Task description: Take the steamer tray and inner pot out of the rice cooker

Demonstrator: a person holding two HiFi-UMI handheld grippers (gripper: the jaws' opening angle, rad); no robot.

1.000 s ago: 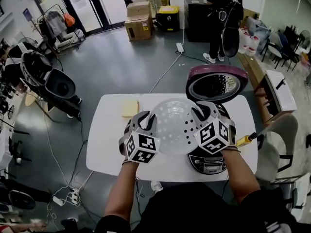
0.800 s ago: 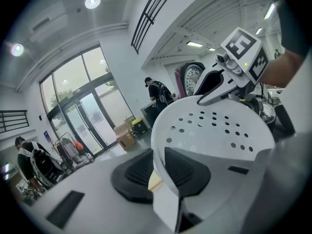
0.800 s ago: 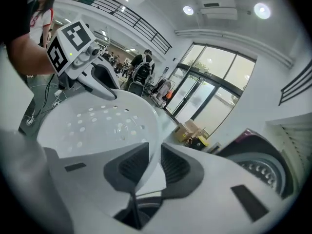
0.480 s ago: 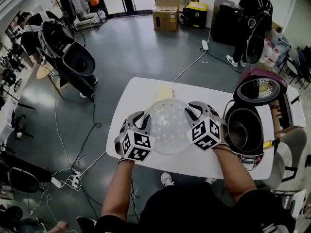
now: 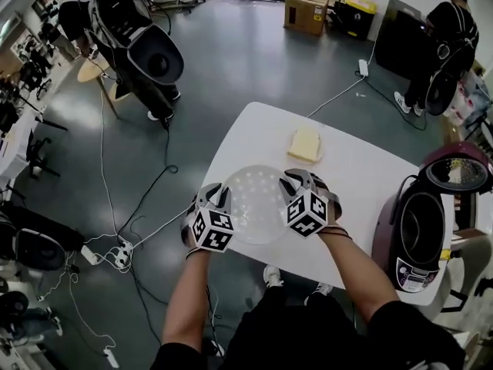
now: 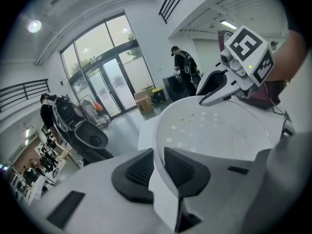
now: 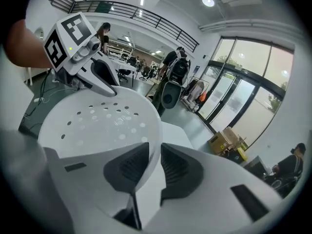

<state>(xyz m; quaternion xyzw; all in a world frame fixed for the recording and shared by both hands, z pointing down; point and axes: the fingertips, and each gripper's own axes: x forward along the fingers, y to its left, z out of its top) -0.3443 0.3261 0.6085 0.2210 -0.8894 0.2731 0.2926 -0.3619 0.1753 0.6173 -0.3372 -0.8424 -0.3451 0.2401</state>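
Head view: the translucent white perforated steamer tray (image 5: 256, 206) hangs over the white worktop's (image 5: 362, 179) near left edge, well apart from the open maroon rice cooker (image 5: 420, 233). It should be lowered level on both sides, then released.

Left gripper view: the left gripper (image 6: 158, 160) is clamped narrowly on the tray's rim.

Right gripper view: the right gripper (image 7: 152, 156) pinches the opposite rim.

No writing is legible, only the grippers' square markers.

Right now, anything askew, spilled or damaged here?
Nothing stands out. The steamer tray is clamped at opposite rims by the left tongs and right tongs, above the table's near corner, with no visible cracks or spills. The rice cooker stands open at the table's right end.
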